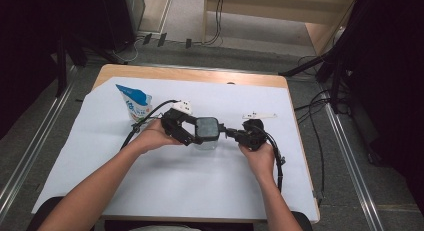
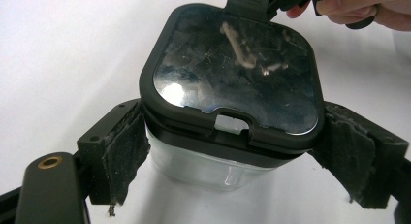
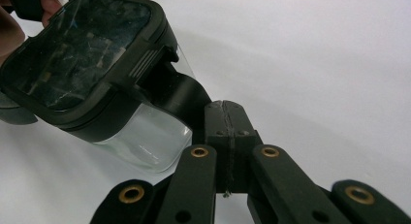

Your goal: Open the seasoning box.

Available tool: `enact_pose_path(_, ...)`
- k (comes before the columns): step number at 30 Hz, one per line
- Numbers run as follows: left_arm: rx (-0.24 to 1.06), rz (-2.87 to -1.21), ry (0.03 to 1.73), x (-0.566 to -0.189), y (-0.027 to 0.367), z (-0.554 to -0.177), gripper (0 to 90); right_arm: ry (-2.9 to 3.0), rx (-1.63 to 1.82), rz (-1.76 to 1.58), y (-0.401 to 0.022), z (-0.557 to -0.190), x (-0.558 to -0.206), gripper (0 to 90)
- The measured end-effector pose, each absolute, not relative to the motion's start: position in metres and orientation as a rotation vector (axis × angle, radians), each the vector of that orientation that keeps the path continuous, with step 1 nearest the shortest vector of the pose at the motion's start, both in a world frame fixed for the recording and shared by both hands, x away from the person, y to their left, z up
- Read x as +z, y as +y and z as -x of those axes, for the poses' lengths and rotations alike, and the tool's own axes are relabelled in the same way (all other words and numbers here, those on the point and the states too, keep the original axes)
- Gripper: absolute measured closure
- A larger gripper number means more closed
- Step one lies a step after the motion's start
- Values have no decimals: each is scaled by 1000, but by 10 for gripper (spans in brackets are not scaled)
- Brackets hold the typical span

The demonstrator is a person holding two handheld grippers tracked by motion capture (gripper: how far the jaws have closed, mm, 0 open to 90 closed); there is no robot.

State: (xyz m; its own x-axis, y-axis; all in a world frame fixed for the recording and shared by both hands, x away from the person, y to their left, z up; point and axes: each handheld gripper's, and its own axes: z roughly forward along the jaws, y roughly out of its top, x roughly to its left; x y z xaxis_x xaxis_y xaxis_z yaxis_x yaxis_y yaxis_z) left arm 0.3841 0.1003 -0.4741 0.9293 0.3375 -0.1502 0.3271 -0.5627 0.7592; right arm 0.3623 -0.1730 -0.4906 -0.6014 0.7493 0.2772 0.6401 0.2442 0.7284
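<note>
Gripping the clear container (image 1: 206,141) at the middle of the frame, the left tongs (image 2: 232,151) clamp its sides, while the right tongs (image 3: 227,118), fully closed, pinch the lid's (image 2: 237,64) tab; the lid sits seated, so opening appears not yet done.

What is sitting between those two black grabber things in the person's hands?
A clear container with a dark lid. In the high view, the left gripper clamps its sides and the shut right gripper meets the lid's edge.
</note>
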Motion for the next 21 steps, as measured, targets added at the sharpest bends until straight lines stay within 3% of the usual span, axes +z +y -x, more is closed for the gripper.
enact_pose_path(21, 34, -2223, 456, -459, 103, -382, 168, 2377, 1296, -1325, -173, -362, -490, 900)
